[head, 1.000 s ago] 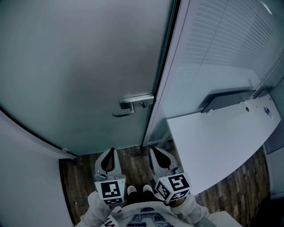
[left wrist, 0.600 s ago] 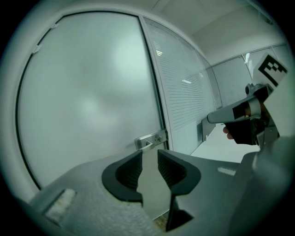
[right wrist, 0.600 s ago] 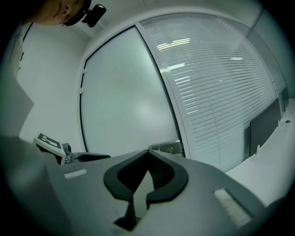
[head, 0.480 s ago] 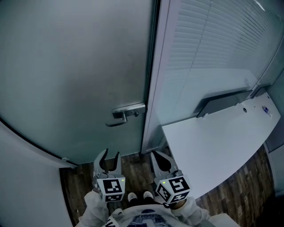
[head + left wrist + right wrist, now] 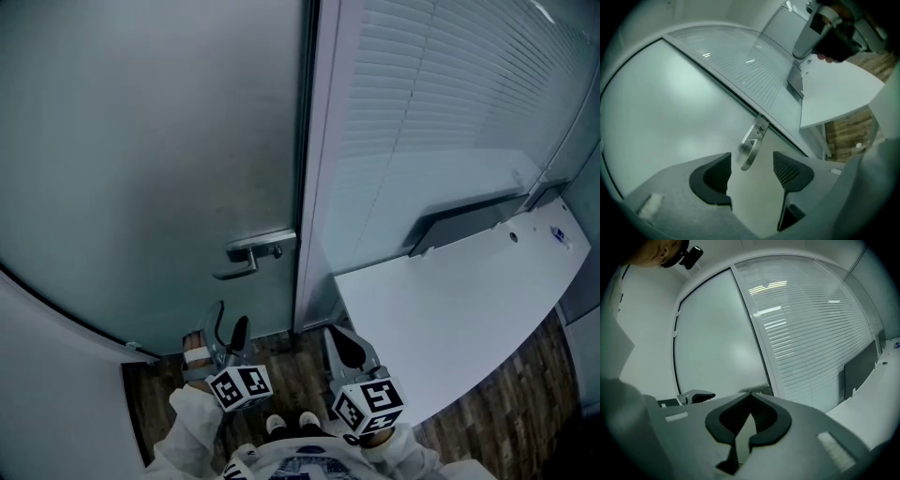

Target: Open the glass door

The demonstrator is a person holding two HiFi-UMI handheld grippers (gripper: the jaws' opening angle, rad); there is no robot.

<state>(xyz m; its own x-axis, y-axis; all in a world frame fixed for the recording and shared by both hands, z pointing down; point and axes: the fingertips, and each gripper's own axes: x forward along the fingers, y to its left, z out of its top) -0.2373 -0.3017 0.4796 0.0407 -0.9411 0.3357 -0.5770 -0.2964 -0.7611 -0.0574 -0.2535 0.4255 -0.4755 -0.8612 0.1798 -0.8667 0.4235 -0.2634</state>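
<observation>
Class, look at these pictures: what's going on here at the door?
A person stands facing a frosted glass door, a claw in each hand. The left claw points at the lever handle, its jaws opening with nothing between them; it has not reached the handle. The right claw is shut and empty. The door looks closed.

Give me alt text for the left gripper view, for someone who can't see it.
The left gripper, its jaws opening with nothing between them, points at the metal lever handle of a frosted glass door and has not yet reached it. Past the door's edge are a slatted blind behind glass and a white desk.
</observation>
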